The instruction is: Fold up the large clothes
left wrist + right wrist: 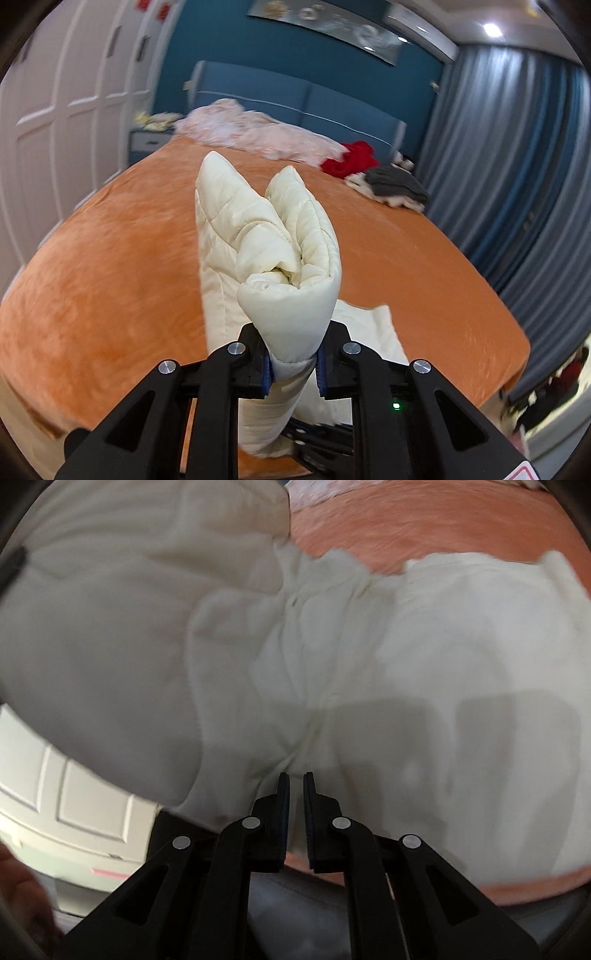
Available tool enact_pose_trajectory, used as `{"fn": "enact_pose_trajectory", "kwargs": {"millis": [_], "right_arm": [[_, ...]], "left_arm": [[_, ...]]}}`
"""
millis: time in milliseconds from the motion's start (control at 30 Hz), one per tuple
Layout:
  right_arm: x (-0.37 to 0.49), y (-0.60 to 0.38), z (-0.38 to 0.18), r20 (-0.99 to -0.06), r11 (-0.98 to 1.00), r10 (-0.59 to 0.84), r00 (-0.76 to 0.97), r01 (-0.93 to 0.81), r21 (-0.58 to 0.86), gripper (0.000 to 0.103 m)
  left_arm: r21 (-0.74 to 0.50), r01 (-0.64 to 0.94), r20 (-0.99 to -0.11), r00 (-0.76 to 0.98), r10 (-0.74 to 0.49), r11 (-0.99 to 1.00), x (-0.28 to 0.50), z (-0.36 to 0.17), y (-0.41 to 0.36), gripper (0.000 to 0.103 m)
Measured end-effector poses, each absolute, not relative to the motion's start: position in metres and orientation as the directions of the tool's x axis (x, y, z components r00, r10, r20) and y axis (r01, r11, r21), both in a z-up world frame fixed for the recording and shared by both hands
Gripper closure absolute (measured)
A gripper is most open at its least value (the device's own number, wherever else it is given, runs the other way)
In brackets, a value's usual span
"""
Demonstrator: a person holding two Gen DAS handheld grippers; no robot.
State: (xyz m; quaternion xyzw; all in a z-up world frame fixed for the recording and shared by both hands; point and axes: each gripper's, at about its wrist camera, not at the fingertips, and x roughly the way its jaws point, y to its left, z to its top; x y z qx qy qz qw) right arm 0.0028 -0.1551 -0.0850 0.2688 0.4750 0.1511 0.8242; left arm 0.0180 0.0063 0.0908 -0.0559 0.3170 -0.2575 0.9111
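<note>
— What's the left hand-held gripper (293, 371) got?

— A bunched edge of the cream quilted jacket (266, 236). The two fingers are pressed in on a fat roll of the padding from either side, and the cloth bulges out above them. Two puffy peaks of it stand up in front, and the rest trails down onto the bed (110, 258).

— And the bed?

— An orange plush cover over the whole top. The jacket sits toward the near end of it. Up at the far end, by the blue headboard (295, 99), there's a rumpled pink blanket (258, 134), and to the right of that a red garment (351, 157) beside a dark grey one (397, 181), well apart from the jacket.

— What about the right hand-held gripper (296, 786)?

— Its fingers are nearly together, just a narrow slit between them. The tips are right against the jacket (406, 646), at a crease in the cloth, but that view is blurred and I can't tell whether any cloth is pinched in the slit. The cream cloth fills almost everything in front of it, with a strip of the orange bed (443, 520) showing beyond.

— Anything else around?

— White panelled wardrobe doors (74, 92) on the left, grey-blue curtains (517, 147) on the right.
</note>
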Motion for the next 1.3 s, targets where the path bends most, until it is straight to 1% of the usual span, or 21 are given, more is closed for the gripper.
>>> {"fn": "enact_pose_trajectory", "kwargs": {"millis": [200, 300, 433, 600, 667, 733, 800, 867, 933, 967, 1000, 1033, 1067, 1100, 1133, 1167, 1233, 1300], "right_arm": [[-0.036, -0.225, -0.066, -0.698, 0.806, 0.411, 0.586, 0.124, 0.578, 0.095], [-0.053, -0.252, -0.057, -0.724, 0.836, 0.327, 0.607, 0.171, 0.521, 0.095], [-0.072, -0.275, -0.053, -0.757, 0.863, 0.237, 0.609, 0.225, 0.452, 0.095], [-0.086, -0.291, -0.056, -0.767, 0.86, 0.193, 0.612, 0.271, 0.433, 0.095], [-0.086, -0.293, -0.054, -0.768, 0.863, 0.18, 0.615, 0.276, 0.423, 0.095], [-0.083, -0.302, -0.052, -0.766, 0.865, 0.172, 0.62, 0.278, 0.419, 0.093], [-0.086, -0.307, -0.046, -0.758, 0.866, 0.163, 0.631, 0.276, 0.416, 0.086], [-0.088, -0.308, -0.037, -0.746, 0.874, 0.148, 0.65, 0.267, 0.406, 0.072], [-0.09, -0.307, -0.024, -0.728, 0.89, 0.129, 0.673, 0.246, 0.384, 0.066], [-0.092, -0.306, -0.017, -0.719, 0.899, 0.121, 0.684, 0.232, 0.372, 0.066], [-0.091, -0.305, -0.011, -0.71, 0.906, 0.117, 0.694, 0.218, 0.363, 0.065], [-0.089, -0.305, -0.003, -0.699, 0.911, 0.119, 0.705, 0.203, 0.359, 0.061], [-0.087, -0.304, 0.005, -0.685, 0.914, 0.12, 0.719, 0.189, 0.358, 0.053], [-0.084, -0.302, 0.013, -0.67, 0.918, 0.121, 0.733, 0.174, 0.357, 0.049], [-0.084, -0.301, 0.02, -0.656, 0.921, 0.122, 0.745, 0.162, 0.355, 0.041], [-0.08, -0.299, 0.028, -0.637, 0.923, 0.123, 0.761, 0.147, 0.355, 0.036], [-0.069, -0.292, 0.039, -0.616, 0.926, 0.14, 0.775, 0.118, 0.358, 0.033], [-0.056, -0.286, 0.042, -0.619, 0.93, 0.147, 0.772, 0.106, 0.353, 0.031]], "left_arm": [[-0.234, 0.509, -0.581, 0.61, -0.539, 0.828, 0.012, 0.086, -0.053, 0.089], [-0.213, 0.537, -0.614, 0.576, -0.54, 0.816, 0.01, 0.076, -0.084, 0.089], [-0.203, 0.557, -0.663, 0.527, -0.532, 0.805, 0.006, 0.051, -0.115, 0.089], [-0.19, 0.573, -0.726, 0.465, -0.507, 0.798, 0.002, 0.012, -0.141, 0.089], [-0.182, 0.578, -0.741, 0.452, -0.497, 0.796, -0.001, -0.001, -0.148, 0.088], [-0.178, 0.581, -0.755, 0.437, -0.489, 0.794, -0.002, -0.012, -0.151, 0.084], [-0.169, 0.581, -0.764, 0.433, -0.478, 0.796, -0.003, -0.016, -0.152, 0.079], [-0.177, 0.578, -0.759, 0.435, -0.485, 0.797, -0.005, -0.014, -0.148, 0.074], [-0.195, 0.578, -0.751, 0.432, -0.5, 0.793, -0.008, -0.01, -0.142, 0.058], [-0.21, 0.582, -0.744, 0.427, -0.514, 0.786, -0.011, -0.005, -0.137, 0.053], [-0.216, 0.582, -0.737, 0.43, -0.522, 0.784, -0.013, 0.0, -0.132, 0.042], [-0.22, 0.578, -0.725, 0.442, -0.528, 0.786, -0.017, 0.006, -0.123, 0.034], [-0.217, 0.574, -0.717, 0.456, -0.528, 0.79, -0.02, 0.01, -0.116, 0.032], [-0.209, 0.567, -0.71, 0.473, -0.522, 0.797, -0.023, 0.015, -0.108, 0.026], [-0.2, 0.556, -0.705, 0.49, -0.513, 0.807, -0.027, 0.018, -0.096, 0.025], [-0.198, 0.545, -0.707, 0.497, -0.504, 0.815, -0.028, 0.02, -0.087, 0.024], [-0.195, 0.506, -0.73, 0.497, -0.469, 0.84, -0.025, 0.017, -0.069, 0.024], [-0.204, 0.464, -0.748, 0.494, -0.443, 0.862, -0.02, 0.01, -0.052, 0.024]]}}
